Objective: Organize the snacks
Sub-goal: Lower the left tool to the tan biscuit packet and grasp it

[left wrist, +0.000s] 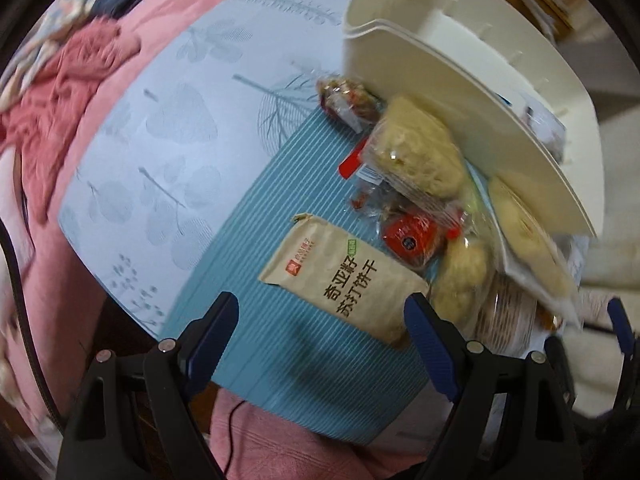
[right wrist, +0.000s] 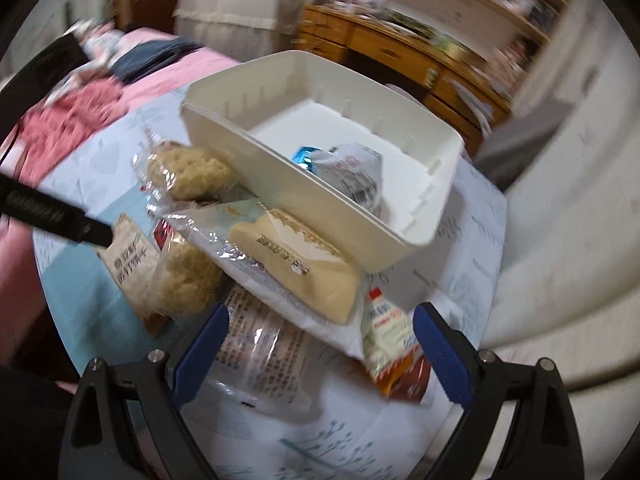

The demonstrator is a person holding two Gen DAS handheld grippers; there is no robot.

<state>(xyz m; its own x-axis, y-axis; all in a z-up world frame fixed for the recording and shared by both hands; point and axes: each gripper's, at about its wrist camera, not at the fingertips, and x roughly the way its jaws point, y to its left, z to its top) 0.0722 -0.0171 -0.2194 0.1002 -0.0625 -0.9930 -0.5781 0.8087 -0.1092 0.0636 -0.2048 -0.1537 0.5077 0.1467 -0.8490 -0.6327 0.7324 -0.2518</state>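
Pink bedding (left wrist: 132, 36) and a wooden dresser (right wrist: 384, 48) sit in the background, with a leaf-print cloth over the worktop (left wrist: 168, 120) and a ribbed blue mat (left wrist: 256, 240) on it. Snacks are heaped beside a cream bin (right wrist: 320, 208), which already has a white packet (right wrist: 356, 176) in it. Left hand-held gripper (left wrist: 320, 316) hangs over the mat with its jaws spread wide, nothing gripped, a tan cracker bag (left wrist: 348, 276) just ahead of it. Right hand-held gripper (right wrist: 320, 336) is wide apart too, over a clear printed pack (right wrist: 260, 352), with a bread pack (right wrist: 296, 256) beyond. Pretty blurry overall.
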